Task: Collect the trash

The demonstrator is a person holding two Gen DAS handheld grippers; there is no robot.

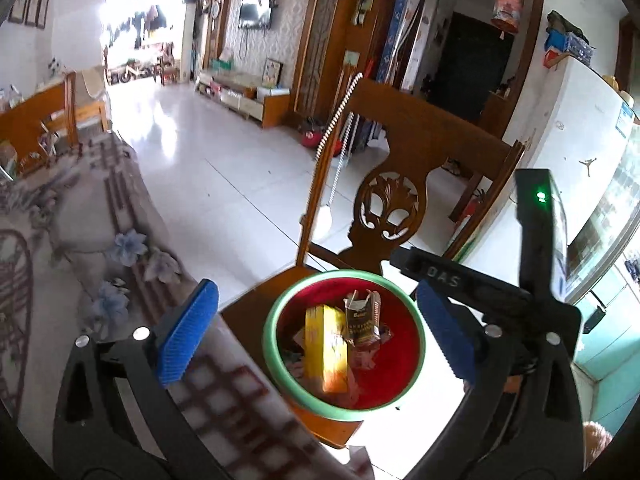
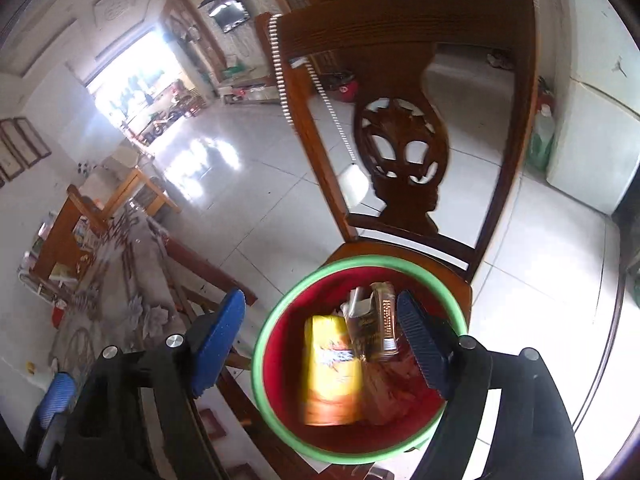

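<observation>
A red bin with a green rim [image 1: 272, 344] [image 2: 260, 360] stands on the seat of a wooden chair [image 1: 420, 152] [image 2: 400, 48]. Inside lie a yellow box [image 1: 326, 344] [image 2: 330, 368], a brown cigarette pack [image 1: 362, 320] [image 2: 380, 324] and other scraps. My left gripper [image 1: 316, 336] is open and empty, hovering over the bin's near-left side. My right gripper [image 2: 320, 344] is open and empty, directly above the bin. Part of the right gripper's black body [image 1: 480, 284] also shows in the left wrist view.
A table with a floral cloth [image 1: 80, 240] [image 2: 120, 280] lies to the left of the chair. A white fridge [image 1: 580, 140] stands at the right. A white beaded cord [image 1: 340, 120] hangs on the chair back. White tiled floor [image 1: 200, 152] stretches beyond.
</observation>
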